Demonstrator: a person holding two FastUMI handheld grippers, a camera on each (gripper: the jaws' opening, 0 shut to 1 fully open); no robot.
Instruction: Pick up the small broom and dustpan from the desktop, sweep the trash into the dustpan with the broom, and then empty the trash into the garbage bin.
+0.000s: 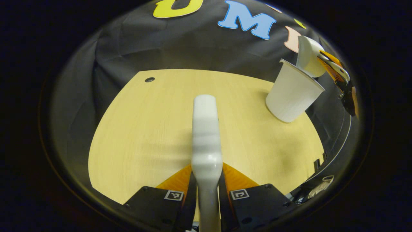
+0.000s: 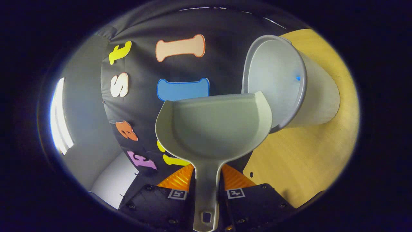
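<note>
Left gripper (image 1: 207, 190) jaws clamp the broom (image 1: 206, 132) handle, broom pointing out over the wooden surface (image 1: 138, 135). Right gripper (image 2: 206, 193) jaws clamp the dustpan (image 2: 212, 129) handle; the pan is tilted with its lip at the rim of the garbage bin (image 1: 293, 93), which stands at the surface's far edge. A small blue speck inside the bin, probably trash, too small to tell.

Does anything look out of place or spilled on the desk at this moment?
Nothing stands out. The dustpan is tipped at the garbage bin's rim, as emptying requires, the broom is held over the desk, and no trash lies there.
</note>
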